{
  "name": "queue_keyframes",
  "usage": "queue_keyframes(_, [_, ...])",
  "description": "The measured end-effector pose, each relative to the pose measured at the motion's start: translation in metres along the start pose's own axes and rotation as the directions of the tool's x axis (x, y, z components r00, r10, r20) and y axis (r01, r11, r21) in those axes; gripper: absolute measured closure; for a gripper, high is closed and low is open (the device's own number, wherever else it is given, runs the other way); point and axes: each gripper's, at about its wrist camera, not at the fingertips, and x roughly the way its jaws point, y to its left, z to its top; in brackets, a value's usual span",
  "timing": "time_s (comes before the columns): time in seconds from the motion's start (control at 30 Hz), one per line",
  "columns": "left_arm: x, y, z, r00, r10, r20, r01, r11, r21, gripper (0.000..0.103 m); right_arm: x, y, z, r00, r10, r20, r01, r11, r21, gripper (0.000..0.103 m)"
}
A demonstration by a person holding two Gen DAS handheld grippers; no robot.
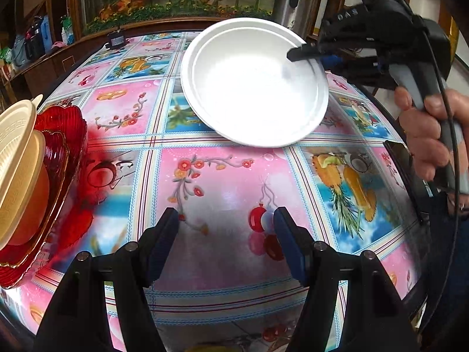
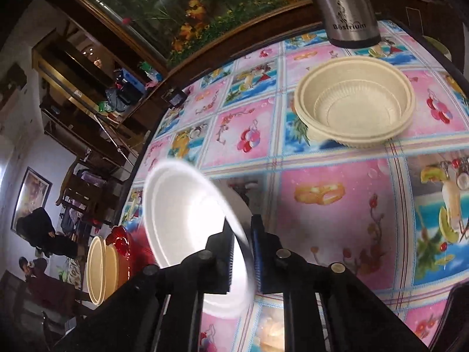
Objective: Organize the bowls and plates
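My right gripper (image 2: 241,249) is shut on the rim of a white foam plate (image 2: 187,214) and holds it tilted above the table; the left wrist view shows the plate (image 1: 252,85) and the right gripper (image 1: 304,51) at its far right rim. My left gripper (image 1: 225,228) is open and empty, low over the tablecloth. A red glass plate (image 1: 61,158) with beige plastic bowls (image 1: 20,158) on it is at the left; it also shows in the right wrist view (image 2: 120,243). Stacked beige bowls (image 2: 354,108) stand at the far right of the table.
A steel thermos (image 2: 346,11) stands behind the beige bowl stack, also in the left wrist view (image 1: 293,0). The table (image 1: 222,176) has a glossy patterned cloth. A dark phone (image 1: 407,173) lies at the right edge. A wooden sideboard runs behind the table.
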Motion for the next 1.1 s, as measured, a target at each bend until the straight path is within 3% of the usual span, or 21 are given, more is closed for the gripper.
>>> queue_keyframes(0.13, [-0.001, 0.005, -0.001, 1.0, -0.015, 0.004, 0.015, 1.0, -0.027, 0.037, 0.007, 0.004, 0.009, 0.999, -0.031, -0.004, 0.031, 0.999, -0.011, 0.084])
queue_keyframes(0.17, [0.0, 0.006, 0.0, 1.0, -0.022, -0.001, 0.022, 0.999, -0.037, 0.037, 0.008, 0.005, 0.008, 0.999, -0.051, 0.003, 0.051, 0.998, -0.024, 0.082])
queue_keyframes(0.23, [0.0, 0.009, 0.0, 1.0, -0.03, 0.0, 0.03, 0.998, -0.049, 0.037, 0.011, 0.003, 0.004, 0.998, -0.061, 0.004, 0.061, 0.998, -0.022, 0.06])
queue_keyframes(0.37, [-0.004, 0.007, -0.001, 1.0, -0.02, 0.022, 0.021, 0.999, -0.043, 0.037, 0.016, -0.007, -0.003, 0.998, -0.069, 0.013, 0.069, 0.998, -0.003, 0.058])
queue_keyframes(0.43, [-0.006, 0.007, -0.001, 0.999, -0.017, 0.038, 0.019, 0.999, -0.046, 0.037, 0.02, -0.012, -0.004, 0.998, -0.061, 0.015, 0.061, 0.998, -0.002, 0.066])
queue_keyframes(0.47, [-0.007, 0.008, -0.001, 0.999, -0.018, 0.043, 0.02, 0.999, -0.047, 0.037, 0.023, -0.014, -0.003, 0.998, -0.065, 0.009, 0.065, 0.998, -0.002, 0.076])
queue_keyframes(0.5, [-0.009, 0.009, -0.001, 0.999, -0.019, 0.051, 0.021, 0.998, -0.054, 0.037, 0.024, -0.016, -0.004, 0.998, -0.064, 0.005, 0.064, 0.998, 0.002, 0.093])
queue_keyframes(0.63, [-0.018, 0.013, 0.016, 0.996, -0.043, 0.084, 0.049, 0.996, -0.073, 0.037, 0.021, -0.016, -0.007, 0.999, -0.046, -0.019, 0.045, 0.999, -0.028, 0.096])
queue_keyframes(0.77, [-0.024, 0.027, 0.037, 0.992, -0.022, 0.127, 0.038, 0.992, -0.12, 0.037, 0.018, -0.006, -0.012, 0.994, 0.036, -0.102, -0.048, 0.992, -0.115, 0.096])
queue_keyframes(0.83, [-0.017, 0.032, 0.045, 0.993, -0.021, 0.115, 0.036, 0.991, -0.132, 0.037, 0.021, -0.005, -0.017, 0.987, 0.09, -0.135, -0.104, 0.99, -0.1, 0.095])
queue_keyframes(0.9, [-0.006, 0.035, 0.05, 0.995, -0.006, 0.096, 0.019, 0.99, -0.139, 0.037, 0.024, -0.002, -0.021, 0.984, 0.093, -0.152, -0.11, 0.988, -0.105, 0.093])
queue_keyframes(0.93, [0.002, 0.037, 0.053, 0.997, -0.008, 0.074, 0.02, 0.988, -0.151, 0.046, 0.026, 0.0, -0.023, 0.984, 0.082, -0.16, -0.101, 0.988, -0.115, 0.092])
queue_keyframes(0.97, [0.009, 0.039, 0.054, 0.998, -0.028, 0.057, 0.037, 0.986, -0.165, 0.066, 0.029, 0.001, -0.024, 0.982, 0.076, -0.17, -0.097, 0.988, -0.118, 0.091])
queue_keyframes(1.03, [0.018, 0.038, 0.055, 0.998, -0.055, 0.036, 0.061, 0.982, -0.179, 0.075, 0.032, 0.005, -0.027, 0.981, 0.067, -0.181, -0.091, 0.987, -0.131, 0.091])
queue_keyframes(1.1, [0.023, 0.033, 0.055, 0.999, -0.026, 0.036, 0.031, 0.987, -0.161, 0.079, 0.031, 0.007, -0.029, 0.984, 0.047, -0.172, -0.072, 0.987, -0.146, 0.091])
